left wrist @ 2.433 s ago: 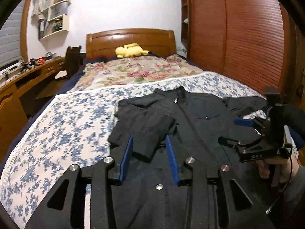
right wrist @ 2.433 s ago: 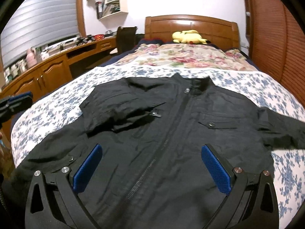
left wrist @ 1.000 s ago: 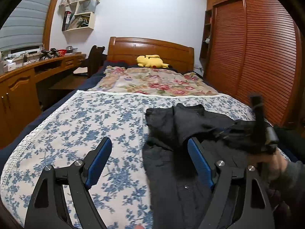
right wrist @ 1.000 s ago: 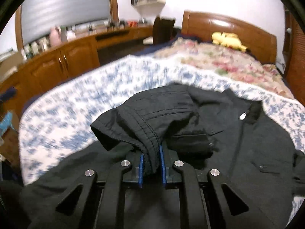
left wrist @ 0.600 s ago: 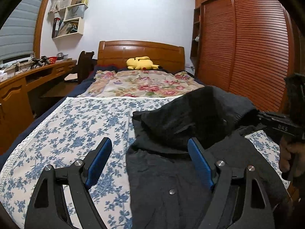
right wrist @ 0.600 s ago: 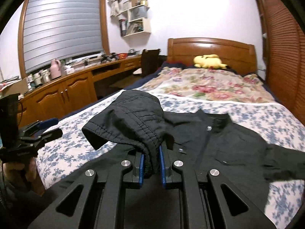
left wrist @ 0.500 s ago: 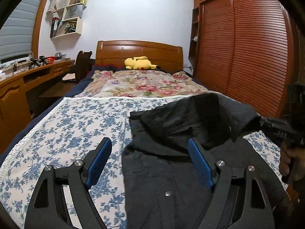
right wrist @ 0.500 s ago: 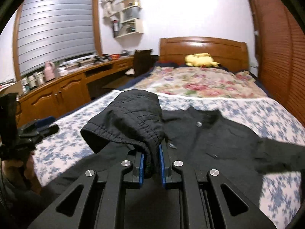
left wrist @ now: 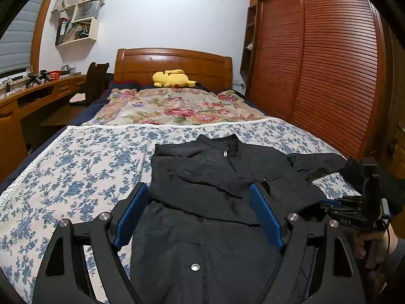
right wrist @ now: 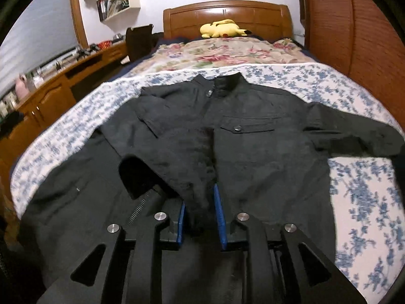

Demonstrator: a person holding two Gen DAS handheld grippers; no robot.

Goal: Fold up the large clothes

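Observation:
A black zip jacket [right wrist: 253,131] lies face up on the blue-flowered bedspread [right wrist: 359,192]. Its left sleeve [right wrist: 172,157] is folded across the chest, and its right sleeve [right wrist: 354,134] stretches out to the right. My right gripper [right wrist: 200,215] has its blue pads close together on the cuff of the folded sleeve. In the left wrist view the jacket [left wrist: 215,177] lies under my left gripper [left wrist: 200,215], which is open and empty above its lower half. The right gripper [left wrist: 354,212] shows there at the jacket's right edge.
A yellow plush toy [left wrist: 173,78] lies by the wooden headboard [left wrist: 174,63]. A rose-patterned quilt [left wrist: 177,109] covers the far bed. A wooden desk [left wrist: 30,101] and chair [left wrist: 96,81] stand left. Slatted wardrobe doors [left wrist: 329,76] run along the right.
My right gripper carried the left sleeve across the jacket and lowered it onto the chest. The jacket now lies flat. My left gripper stayed open.

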